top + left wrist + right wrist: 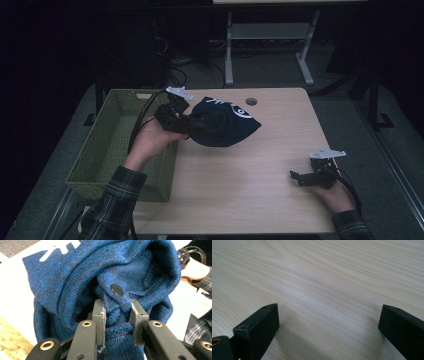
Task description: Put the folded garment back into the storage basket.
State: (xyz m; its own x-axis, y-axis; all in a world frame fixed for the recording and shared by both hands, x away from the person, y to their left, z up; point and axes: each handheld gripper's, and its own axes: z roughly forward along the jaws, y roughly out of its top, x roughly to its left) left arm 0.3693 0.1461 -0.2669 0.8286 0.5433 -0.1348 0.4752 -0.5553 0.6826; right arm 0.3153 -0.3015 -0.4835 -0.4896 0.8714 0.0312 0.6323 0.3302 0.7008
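1. Knit cloth, dark blue with white print [225, 122], hangs bunched from my left gripper [187, 125], near the table's [280, 145] far left part, just beside the green basket [115, 150].
2. My left gripper's view shows both jaws pinching a fold of the cloth [140, 272] just under a dark snap button [117, 289]; the rest of the fabric curls around above them like a hood.
3. My left hand [150, 140] sits over the basket's right rim, sleeve in plaid.
4. My right gripper [300, 177] rests low near the table's right front corner, well apart from the cloth.
5. My right gripper's own view shows its jaws spread wide over the pale wood [324, 277], nothing between them.
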